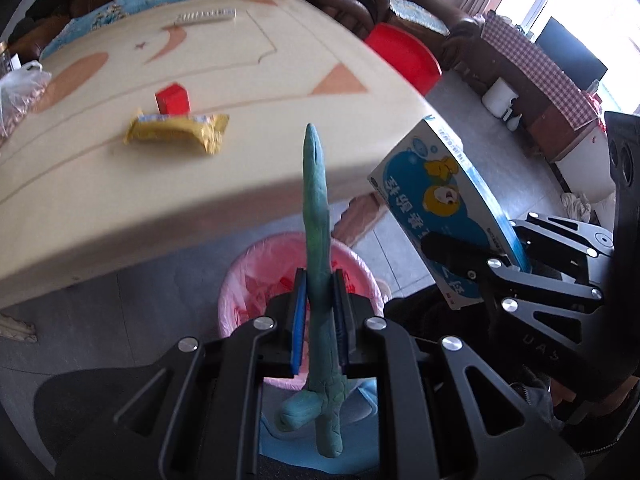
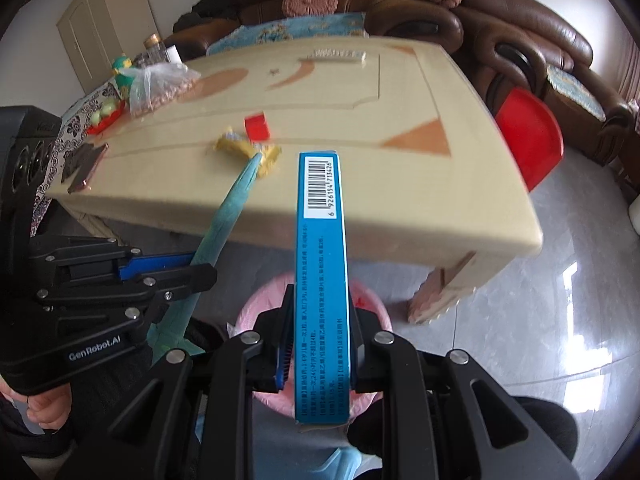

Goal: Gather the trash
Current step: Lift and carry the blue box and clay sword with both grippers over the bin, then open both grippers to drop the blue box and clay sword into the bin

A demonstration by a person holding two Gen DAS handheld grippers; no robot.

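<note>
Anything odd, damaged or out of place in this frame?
Nothing alarming. The teal clay sword in the left gripper looks cracked near its hilt; a yellow wrapper lies crumpled on the table.

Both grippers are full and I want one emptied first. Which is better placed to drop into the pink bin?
Left, marginally: its teal clay sword hangs above the pink bin, whereas the right gripper's blue box reaches past the rim.

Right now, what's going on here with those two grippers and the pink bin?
A person is clearing trash with a handheld gripper in each hand. The left gripper is shut on a teal clay-like strip, and the right gripper is shut on a blue box. Both are held above the pink-lined trash bin on the floor beside the table. A yellow wrapper and a small red box lie on the table.
</note>
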